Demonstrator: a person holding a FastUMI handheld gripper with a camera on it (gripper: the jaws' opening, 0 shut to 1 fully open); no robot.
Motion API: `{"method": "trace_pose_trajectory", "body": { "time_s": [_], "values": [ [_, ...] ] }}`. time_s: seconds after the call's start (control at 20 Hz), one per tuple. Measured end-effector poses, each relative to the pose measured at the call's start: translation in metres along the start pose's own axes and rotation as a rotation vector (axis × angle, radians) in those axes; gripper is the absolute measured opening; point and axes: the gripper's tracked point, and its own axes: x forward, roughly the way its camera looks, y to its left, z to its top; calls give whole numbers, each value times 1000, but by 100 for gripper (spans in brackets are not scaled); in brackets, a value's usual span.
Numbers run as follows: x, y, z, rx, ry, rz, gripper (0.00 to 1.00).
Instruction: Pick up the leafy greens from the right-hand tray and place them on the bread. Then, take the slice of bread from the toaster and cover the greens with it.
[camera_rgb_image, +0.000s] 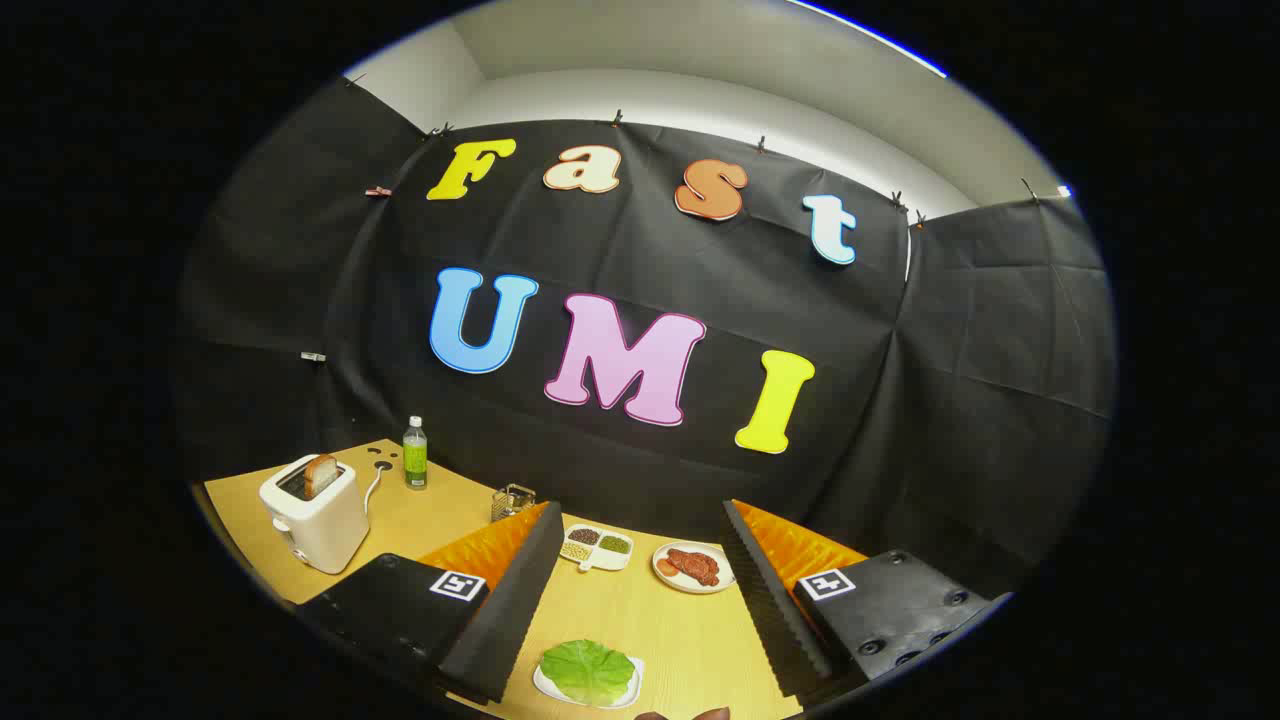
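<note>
Green, limp and light, the leafy greens (588, 670) lie between our wide-open, empty gripper (640, 600) fingers, so we judge a gentle pinch at the leaf's edge best.

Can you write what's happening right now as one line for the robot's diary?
gripper: open, holding nothing | lettuce: on tray between fingers | toast: in toaster | step: reaching for lettuce

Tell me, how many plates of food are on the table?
3. The plate of lettuce lies between the open gripper's fingers. The plate of meat and the beans dish sit side by side beyond them. More may be hidden behind the fingers.
</note>
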Motion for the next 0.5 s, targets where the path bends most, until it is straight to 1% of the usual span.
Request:
{"method": "trace_pose_trajectory", "body": {
  "time_s": [0.25, 0.5],
  "values": [
    [5, -3, -6, 22, 16, 8, 97],
    [3, -11, -13, 23, 28, -1, 97]
  ]
}}
